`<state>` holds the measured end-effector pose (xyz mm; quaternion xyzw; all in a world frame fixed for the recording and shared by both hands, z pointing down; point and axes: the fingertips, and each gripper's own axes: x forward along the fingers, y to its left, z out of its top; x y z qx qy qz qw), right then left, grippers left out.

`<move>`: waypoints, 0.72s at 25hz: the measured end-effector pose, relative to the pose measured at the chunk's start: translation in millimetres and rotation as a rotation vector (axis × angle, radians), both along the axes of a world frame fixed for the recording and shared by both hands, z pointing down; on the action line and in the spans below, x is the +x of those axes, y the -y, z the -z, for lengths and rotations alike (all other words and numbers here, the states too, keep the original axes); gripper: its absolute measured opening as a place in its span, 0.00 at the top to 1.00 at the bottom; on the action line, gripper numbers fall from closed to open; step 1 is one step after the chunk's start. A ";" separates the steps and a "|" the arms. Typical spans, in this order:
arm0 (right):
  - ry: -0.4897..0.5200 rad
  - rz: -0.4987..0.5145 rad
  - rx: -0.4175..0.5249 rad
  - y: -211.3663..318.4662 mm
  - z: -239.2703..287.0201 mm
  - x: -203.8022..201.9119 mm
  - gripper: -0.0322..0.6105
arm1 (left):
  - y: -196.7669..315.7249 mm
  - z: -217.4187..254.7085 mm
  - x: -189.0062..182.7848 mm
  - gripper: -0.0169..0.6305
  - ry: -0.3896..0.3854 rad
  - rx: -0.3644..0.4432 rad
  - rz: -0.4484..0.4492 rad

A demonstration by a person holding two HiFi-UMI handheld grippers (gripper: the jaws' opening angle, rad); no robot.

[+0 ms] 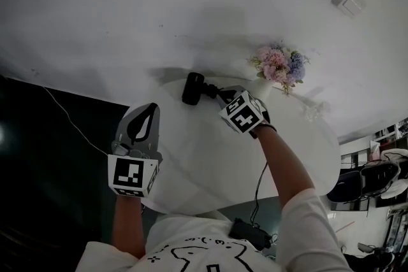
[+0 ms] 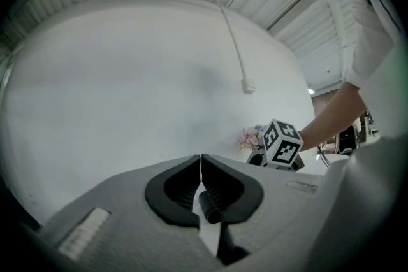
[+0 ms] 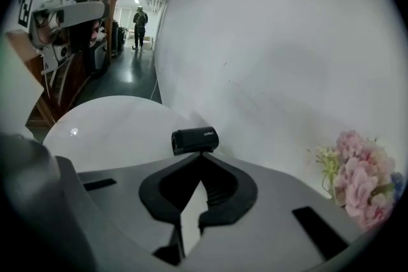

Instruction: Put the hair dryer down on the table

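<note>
The black hair dryer (image 1: 193,87) lies at the far side of the round white table (image 1: 210,162), close to the wall. Its handle points toward my right gripper (image 1: 220,94). In the right gripper view the dryer's barrel (image 3: 194,140) shows just past the right gripper (image 3: 201,154), whose tips meet with nothing visible between them. The handle is hidden behind the jaws, so I cannot tell whether they touch it. My left gripper (image 1: 152,107) hovers over the table's left edge, away from the dryer. The left gripper (image 2: 201,160) is shut and holds nothing.
A bunch of pink and blue flowers (image 1: 280,65) stands at the table's far right edge, beside the right gripper. A white wall rises right behind the table, with a switch box (image 1: 347,0) on it. Dark chairs (image 1: 357,181) stand at right. A black box with a cable (image 1: 250,232) sits near the person's waist.
</note>
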<state>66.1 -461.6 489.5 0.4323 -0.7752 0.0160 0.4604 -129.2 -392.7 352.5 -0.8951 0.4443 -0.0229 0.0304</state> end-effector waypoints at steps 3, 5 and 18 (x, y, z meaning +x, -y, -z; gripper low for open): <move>0.038 -0.015 0.028 -10.5 13.4 2.1 0.95 | -5.7 6.3 4.5 0.94 -0.005 0.010 0.001; 0.072 -0.024 0.054 -17.9 25.2 2.3 0.95 | -9.9 11.2 8.9 0.94 -0.005 0.017 0.002; 0.214 -0.057 0.278 -105.2 100.4 6.7 0.95 | -57.5 49.8 33.7 0.94 0.000 0.090 0.038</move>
